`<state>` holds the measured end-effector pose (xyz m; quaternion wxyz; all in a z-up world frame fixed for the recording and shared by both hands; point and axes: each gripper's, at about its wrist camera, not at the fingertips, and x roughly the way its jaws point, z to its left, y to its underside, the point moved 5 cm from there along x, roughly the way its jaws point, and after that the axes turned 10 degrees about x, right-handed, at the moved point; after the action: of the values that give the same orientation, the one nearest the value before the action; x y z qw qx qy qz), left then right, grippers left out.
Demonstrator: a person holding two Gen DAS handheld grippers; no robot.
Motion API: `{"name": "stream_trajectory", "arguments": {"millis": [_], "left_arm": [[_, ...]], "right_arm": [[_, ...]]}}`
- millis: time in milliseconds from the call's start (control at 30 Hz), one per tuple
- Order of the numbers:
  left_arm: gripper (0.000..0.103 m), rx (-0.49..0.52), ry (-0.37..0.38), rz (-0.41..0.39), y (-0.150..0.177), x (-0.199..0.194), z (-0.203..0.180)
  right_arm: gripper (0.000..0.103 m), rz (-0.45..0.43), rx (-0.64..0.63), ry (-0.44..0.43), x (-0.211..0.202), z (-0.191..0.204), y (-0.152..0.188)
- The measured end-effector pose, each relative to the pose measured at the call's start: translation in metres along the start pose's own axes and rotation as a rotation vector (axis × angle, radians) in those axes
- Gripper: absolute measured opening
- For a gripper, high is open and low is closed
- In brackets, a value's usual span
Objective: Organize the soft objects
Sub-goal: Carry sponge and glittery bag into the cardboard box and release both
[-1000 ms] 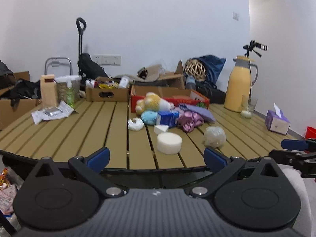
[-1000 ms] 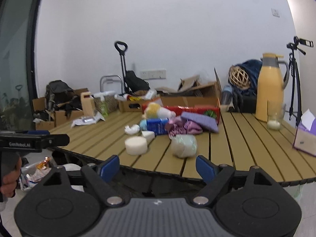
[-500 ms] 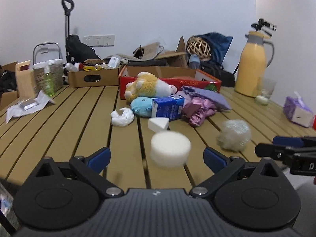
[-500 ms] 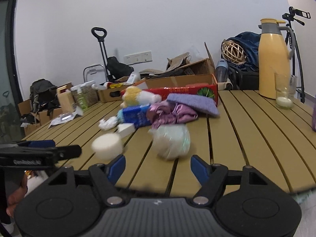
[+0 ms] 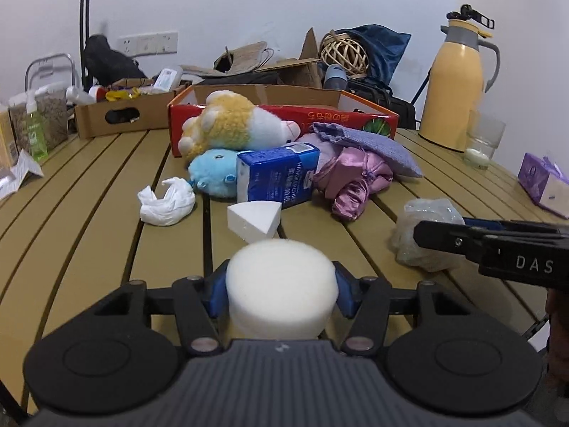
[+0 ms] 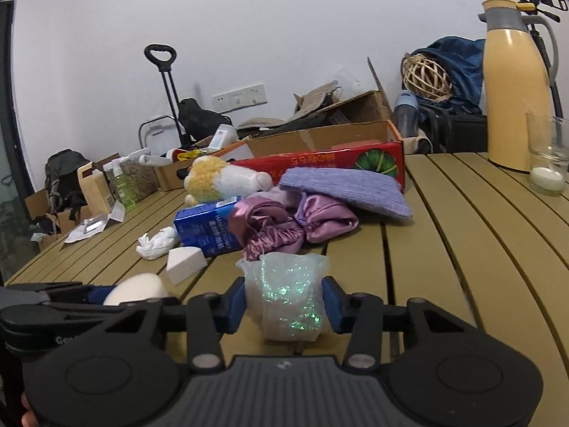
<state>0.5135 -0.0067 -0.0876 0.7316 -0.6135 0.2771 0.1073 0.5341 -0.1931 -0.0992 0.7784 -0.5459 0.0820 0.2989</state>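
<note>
Left hand-held gripper (image 5: pixel 281 293): your jaws, just closing, clasp the round sponge (image 5: pixel 281 284) dead ahead on the tabletop (image 5: pixel 106 213). Right hand-held gripper (image 6: pixel 284 304): likewise closing, pinching the glittery pouch (image 6: pixel 288 295).

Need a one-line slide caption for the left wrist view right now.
Left gripper closing its blue pads on the round white sponge at the slatted table's near edge, soft-toy pile behind.

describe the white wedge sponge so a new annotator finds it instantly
Start at the red cardboard box on the slatted table. In front of it lies a blue tissue pack; the wedge sponge sits just before that. Unlike the crumpled white tissue beside it, it is flat-faced and sharp-edged.
</note>
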Motion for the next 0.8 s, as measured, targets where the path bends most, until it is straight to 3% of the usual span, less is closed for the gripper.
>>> {"name": "stream_trajectory", "arguments": {"millis": [300,433,567,667,800], "left_arm": [[0.057,-0.087,0.046,-0.021,0.001,-0.009,0.011],[0.057,-0.134,0.049,-0.065,0.008,-0.042,0.015],[0.057,-0.209,0.063,-0.056,0.024,-0.065,0.017],[0.057,-0.200,0.056,-0.064,0.028,-0.084,0.014],[0.057,-0.190,0.042,-0.143,0.012,-0.111,0.015]], "right_arm": [[0.036,-0.037,-0.011,0.020,-0.017,0.004,0.005],[0.036,-0.070,-0.019,0.013,-0.048,0.012,0.008],[0.036,-0.106,-0.002,0.014,-0.082,0.018,0.014],[0.036,-0.119,0.004,0.017,-0.100,0.022,0.018],[0.036,-0.141,-0.008,-0.001,-0.117,0.030,0.015]]}}
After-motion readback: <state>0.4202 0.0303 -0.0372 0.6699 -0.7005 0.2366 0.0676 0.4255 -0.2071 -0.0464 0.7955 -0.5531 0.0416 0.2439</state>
